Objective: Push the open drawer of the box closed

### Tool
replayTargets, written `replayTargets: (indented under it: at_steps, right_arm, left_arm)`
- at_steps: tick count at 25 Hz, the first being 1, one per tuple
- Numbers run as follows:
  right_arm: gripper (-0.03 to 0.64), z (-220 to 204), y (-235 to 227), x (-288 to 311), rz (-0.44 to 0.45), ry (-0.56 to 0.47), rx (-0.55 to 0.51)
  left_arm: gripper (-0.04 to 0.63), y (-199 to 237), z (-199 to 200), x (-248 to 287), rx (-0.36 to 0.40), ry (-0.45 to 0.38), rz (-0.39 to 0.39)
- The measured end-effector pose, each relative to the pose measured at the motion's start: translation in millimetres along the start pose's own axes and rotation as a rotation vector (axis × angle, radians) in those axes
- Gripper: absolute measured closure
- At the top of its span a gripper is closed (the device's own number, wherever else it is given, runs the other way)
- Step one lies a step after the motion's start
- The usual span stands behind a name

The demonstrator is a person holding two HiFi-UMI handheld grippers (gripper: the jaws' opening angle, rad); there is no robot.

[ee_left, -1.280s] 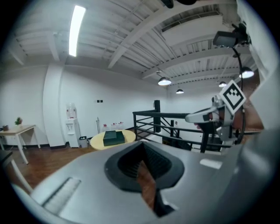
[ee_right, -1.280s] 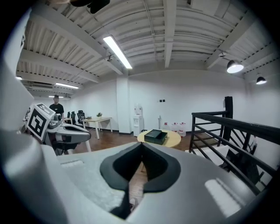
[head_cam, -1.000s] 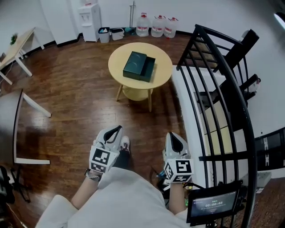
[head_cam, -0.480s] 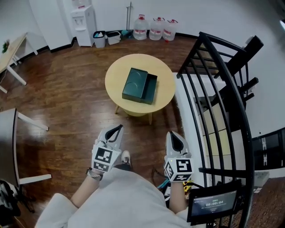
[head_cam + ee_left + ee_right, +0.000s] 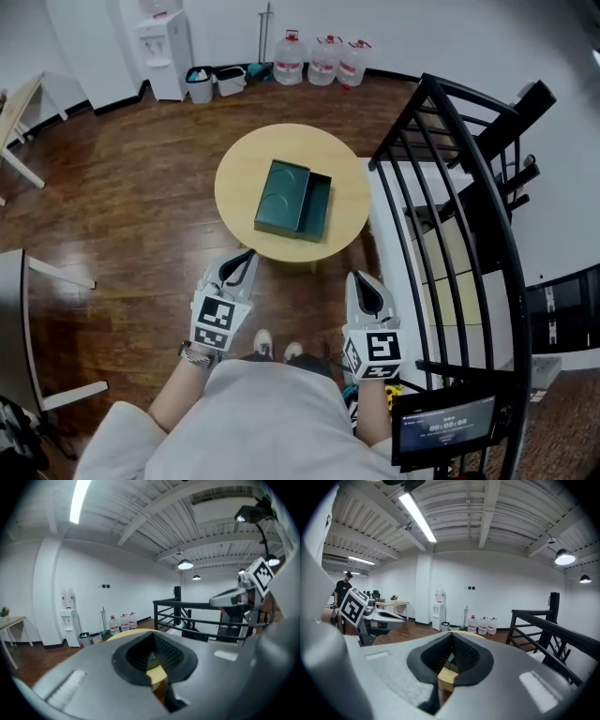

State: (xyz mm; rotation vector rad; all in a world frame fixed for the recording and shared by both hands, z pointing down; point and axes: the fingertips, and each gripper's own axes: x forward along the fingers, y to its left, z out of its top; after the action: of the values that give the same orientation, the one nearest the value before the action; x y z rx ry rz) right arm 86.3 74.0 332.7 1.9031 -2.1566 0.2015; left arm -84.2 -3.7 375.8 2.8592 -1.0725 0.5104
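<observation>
1. I am holding my left gripper (image 5: pixel 244 257) and right gripper (image 5: pixel 362 281) low, both jaws pressed together on nothing, well short of the box (image 5: pixel 280 194).
2. The box is sitting loose on the round surface (image 5: pixel 242 161). Pushing its drawer (image 5: pixel 320 208), which is sticking out rightward, could be sliding the whole box instead of closing it.
3. The drawer is looking empty, though it is showing too small to be sure.

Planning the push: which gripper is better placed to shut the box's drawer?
Right, probably. The drawer sticks out of the box on the side of the right gripper, which could push it inward. The left gripper faces the box's closed side. Both are shut.
</observation>
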Motion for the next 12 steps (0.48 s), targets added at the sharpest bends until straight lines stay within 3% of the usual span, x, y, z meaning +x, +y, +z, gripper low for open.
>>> replayTargets:
  at_steps: [6, 12]
  right_arm:
    - [0.614, 7, -7, 18, 0.064, -0.009, -0.021]
    - [0.614, -3, -21, 32, 0.029, 0.048, 0.022]
  left_arm:
    - [0.588, -4, 0, 18, -0.027, 0.018, -0.016]
    - [0.58, -3, -1, 30, -0.025, 0.031, -0.033]
